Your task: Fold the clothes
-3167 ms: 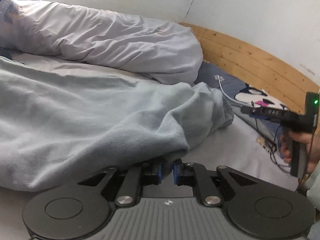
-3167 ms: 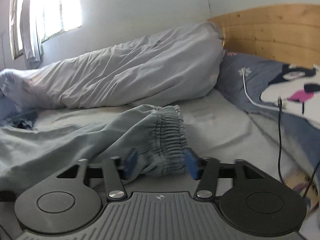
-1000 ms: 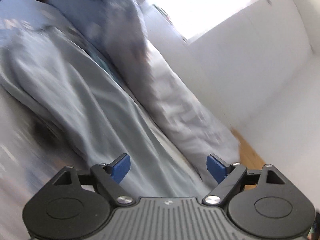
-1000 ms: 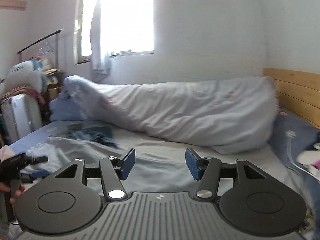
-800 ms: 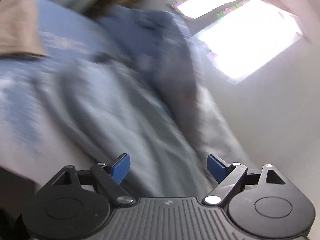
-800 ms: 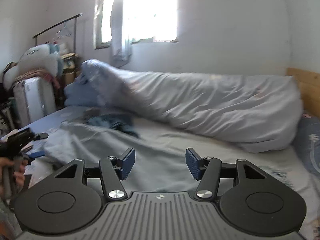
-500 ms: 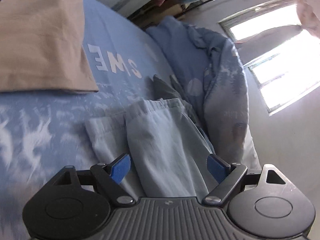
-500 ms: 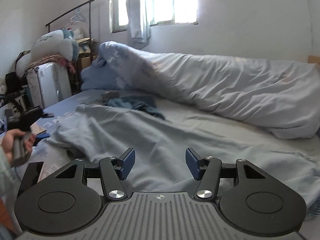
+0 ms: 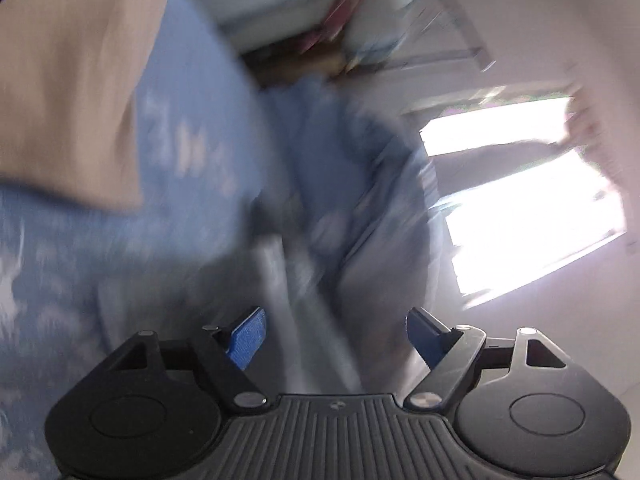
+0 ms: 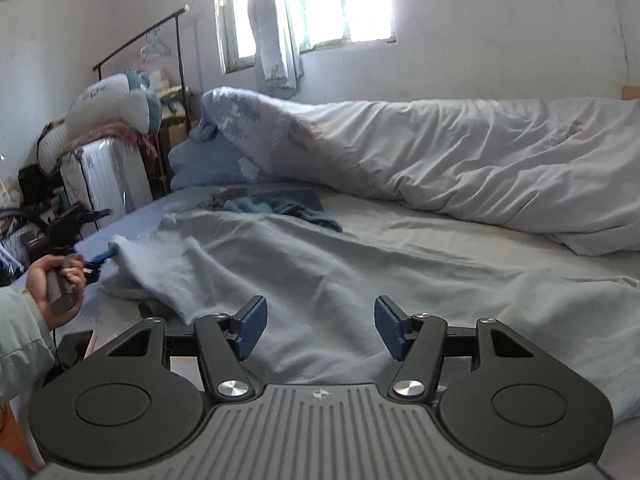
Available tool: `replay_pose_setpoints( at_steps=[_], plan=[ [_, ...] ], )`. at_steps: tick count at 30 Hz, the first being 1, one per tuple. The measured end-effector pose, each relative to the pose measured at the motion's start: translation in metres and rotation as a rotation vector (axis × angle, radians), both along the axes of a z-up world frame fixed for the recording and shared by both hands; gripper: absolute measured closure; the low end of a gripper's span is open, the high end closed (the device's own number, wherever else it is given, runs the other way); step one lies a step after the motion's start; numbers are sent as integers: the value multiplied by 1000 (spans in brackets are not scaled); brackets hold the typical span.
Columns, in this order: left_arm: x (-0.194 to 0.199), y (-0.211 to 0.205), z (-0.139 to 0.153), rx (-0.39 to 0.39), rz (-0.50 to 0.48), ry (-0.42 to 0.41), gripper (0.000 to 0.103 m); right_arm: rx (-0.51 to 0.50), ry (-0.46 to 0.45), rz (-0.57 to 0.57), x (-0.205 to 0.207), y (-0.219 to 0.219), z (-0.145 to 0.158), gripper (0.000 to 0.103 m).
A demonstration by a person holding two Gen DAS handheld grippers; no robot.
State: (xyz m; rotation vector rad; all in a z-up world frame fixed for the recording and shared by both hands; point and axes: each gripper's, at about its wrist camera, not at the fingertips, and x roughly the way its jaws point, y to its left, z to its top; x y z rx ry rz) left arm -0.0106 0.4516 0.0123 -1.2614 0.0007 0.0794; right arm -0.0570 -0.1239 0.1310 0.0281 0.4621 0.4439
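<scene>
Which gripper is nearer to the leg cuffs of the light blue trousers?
Left. The left gripper is right at the leg cuffs; the right gripper hovers open, farther along the light blue trousers.

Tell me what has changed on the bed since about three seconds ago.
Both hand-held grippers let go and swung away from the wooden headboard end toward the window end. The left hand-held gripper was shut on the pale blue trousers; it is open now, and so is the right hand-held gripper. The trousers now lie spread lengthwise along the bed. The rolled duvet has stayed against the wall.
</scene>
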Motion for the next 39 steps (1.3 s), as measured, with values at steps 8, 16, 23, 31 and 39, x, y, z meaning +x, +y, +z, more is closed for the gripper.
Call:
replay_pose_setpoints(
  at_steps=[8, 16, 23, 31, 39],
  plan=[
    [-22, -1, -8, -53, 65, 240, 26, 39, -9, -15, -1, -9, -5, 42],
    [1, -8, -6, 39, 16, 410, 26, 90, -5, -25, -2, -16, -11, 40],
    [21, 9, -12, 36, 0, 386, 26, 122, 1, -15, -3, -21, -14, 39],
    [22, 19, -22, -40, -28, 214, 42, 150, -2, -11, -4, -26, -13, 39],
    [10, 16, -29, -40, -26, 134, 43, 151, 3, -2, -5, -23, -17, 38]
  ],
)
